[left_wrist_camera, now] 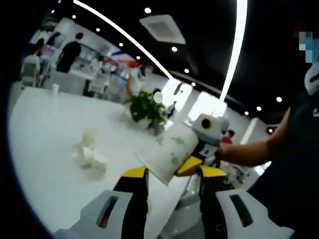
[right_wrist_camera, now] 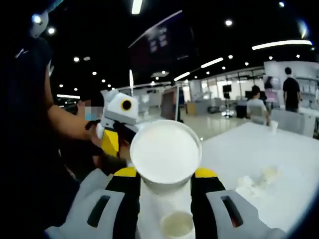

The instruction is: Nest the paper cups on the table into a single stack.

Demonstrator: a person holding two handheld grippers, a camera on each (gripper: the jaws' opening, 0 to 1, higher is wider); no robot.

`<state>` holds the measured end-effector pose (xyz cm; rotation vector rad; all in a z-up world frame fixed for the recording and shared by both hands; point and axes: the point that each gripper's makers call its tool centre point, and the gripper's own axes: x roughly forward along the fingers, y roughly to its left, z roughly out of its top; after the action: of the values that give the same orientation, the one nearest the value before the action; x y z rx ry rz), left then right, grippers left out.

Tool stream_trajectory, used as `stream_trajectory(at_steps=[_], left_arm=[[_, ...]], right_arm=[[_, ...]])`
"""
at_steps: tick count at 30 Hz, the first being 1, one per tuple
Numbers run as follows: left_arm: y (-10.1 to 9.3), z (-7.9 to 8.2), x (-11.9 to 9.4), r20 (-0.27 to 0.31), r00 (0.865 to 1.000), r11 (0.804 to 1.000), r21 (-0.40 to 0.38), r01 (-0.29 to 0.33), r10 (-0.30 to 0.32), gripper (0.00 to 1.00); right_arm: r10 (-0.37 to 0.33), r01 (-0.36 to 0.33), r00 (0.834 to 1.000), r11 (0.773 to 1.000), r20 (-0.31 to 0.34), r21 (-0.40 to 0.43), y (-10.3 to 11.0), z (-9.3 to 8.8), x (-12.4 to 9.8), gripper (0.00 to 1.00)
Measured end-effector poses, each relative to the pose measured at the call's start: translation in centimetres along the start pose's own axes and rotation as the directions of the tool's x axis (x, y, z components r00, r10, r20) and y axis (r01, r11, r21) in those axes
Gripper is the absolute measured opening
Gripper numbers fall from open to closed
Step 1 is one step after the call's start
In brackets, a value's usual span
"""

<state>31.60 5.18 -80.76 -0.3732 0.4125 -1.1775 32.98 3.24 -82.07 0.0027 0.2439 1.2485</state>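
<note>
The right tool [right_wrist_camera: 164,179] grips a paper cup [right_wrist_camera: 165,152], its mouth facing the camera, lifted off the white surface [right_wrist_camera: 259,149]. In the left gripper view that cup [left_wrist_camera: 167,152] hangs at twelve o'clock above the left tool [left_wrist_camera: 172,174], whose spread I cannot tell. More cups [left_wrist_camera: 90,154] lie at ten o'clock. Next, I judge, lower it into one.

From the left gripper view I count one green-patterned paper cup [left_wrist_camera: 168,153] at centre, one potted plant [left_wrist_camera: 146,108] above it, and a clump of pale cups [left_wrist_camera: 89,152] at left whose number I cannot tell. On the right gripper view, one small cup [right_wrist_camera: 177,223] sits at bottom centre.
</note>
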Motion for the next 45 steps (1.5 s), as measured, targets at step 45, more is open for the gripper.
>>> stream_trajectory(at_steps=[45], left_arm=[[-2.4,-0.1,-0.7,-0.11,0.987,0.987,0.095,0.131,-0.12,0.0]], right_arm=[[0.037,-0.038,0.998,0.999,0.06,0.025,0.7,1.3,-0.5,0.46]])
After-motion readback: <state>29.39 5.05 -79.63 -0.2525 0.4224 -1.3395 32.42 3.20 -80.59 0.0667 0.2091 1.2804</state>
